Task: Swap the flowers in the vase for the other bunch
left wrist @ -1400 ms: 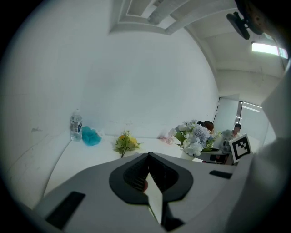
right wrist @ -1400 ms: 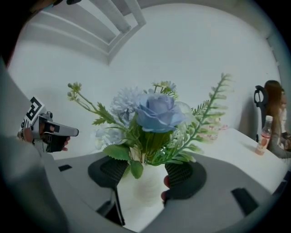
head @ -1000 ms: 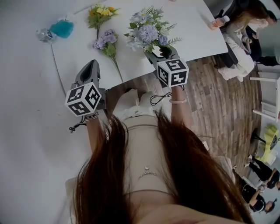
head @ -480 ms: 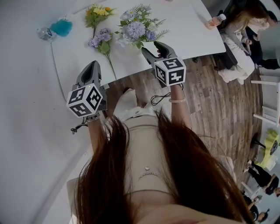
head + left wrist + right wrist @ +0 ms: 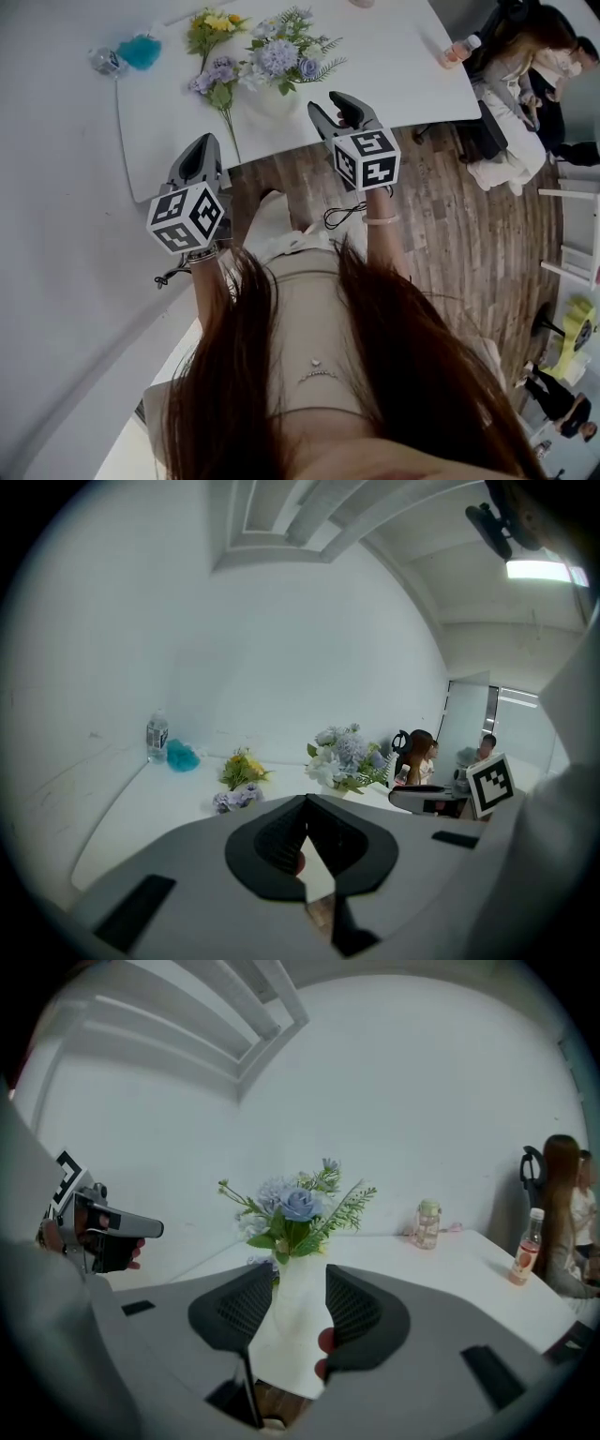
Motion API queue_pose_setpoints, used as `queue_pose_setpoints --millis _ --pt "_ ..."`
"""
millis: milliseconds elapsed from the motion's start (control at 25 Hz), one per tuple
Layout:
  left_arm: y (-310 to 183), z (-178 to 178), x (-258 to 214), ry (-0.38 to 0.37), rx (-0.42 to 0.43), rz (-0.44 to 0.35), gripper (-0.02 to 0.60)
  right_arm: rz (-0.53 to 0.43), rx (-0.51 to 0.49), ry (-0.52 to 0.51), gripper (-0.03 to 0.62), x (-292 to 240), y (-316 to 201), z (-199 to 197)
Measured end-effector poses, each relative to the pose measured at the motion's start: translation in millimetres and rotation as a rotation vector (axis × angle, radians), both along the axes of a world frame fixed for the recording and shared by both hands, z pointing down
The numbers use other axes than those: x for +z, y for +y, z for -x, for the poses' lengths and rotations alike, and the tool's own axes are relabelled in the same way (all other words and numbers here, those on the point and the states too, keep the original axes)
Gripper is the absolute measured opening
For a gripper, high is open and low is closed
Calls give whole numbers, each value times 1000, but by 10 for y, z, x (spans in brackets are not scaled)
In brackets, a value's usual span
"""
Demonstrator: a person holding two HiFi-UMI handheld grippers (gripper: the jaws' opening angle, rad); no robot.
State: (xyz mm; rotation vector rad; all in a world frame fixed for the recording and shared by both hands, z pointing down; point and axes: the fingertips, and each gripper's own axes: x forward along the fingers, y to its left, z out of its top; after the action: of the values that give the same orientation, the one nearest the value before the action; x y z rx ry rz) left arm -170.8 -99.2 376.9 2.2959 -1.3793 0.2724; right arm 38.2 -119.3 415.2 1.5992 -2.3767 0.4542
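Flowers (image 5: pixel 279 58) stand in a white vase (image 5: pixel 270 99) near the table (image 5: pixel 394 56) edge, spare bunch (image 5: pixel 217 80) lying beside. Right gripper (image 5: pixel 333 101), empty, jaws half apart, has just been closing; left gripper (image 5: pixel 201 142) pinched together. Light, crushable stems probably suit a low grip.

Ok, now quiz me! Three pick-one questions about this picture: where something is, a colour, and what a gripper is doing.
1. Where are the yellow flowers? A on a chair; B lying on the table; C on a shelf.
2. What colour is the fluffy thing by the bottle? A red; B teal; C black.
3. How are the left gripper's jaws? A shut; B wide open; C holding a stem.
Answers: 1 B, they lie flat on the white top; 2 B, it shows teal in the head view; 3 A, the jaws meet in its own view.
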Motion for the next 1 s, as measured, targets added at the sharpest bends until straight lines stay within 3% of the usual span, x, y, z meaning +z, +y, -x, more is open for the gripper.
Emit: queue_pose_setpoints --millis 520,1000 --pt "495 -256 -91 -6 -10 -32 3 -67 1 -26 91 -223 477 -193" --pt "999 -293 -86 -14 -18 -51 3 -103 1 -34 51 -304 961 -246"
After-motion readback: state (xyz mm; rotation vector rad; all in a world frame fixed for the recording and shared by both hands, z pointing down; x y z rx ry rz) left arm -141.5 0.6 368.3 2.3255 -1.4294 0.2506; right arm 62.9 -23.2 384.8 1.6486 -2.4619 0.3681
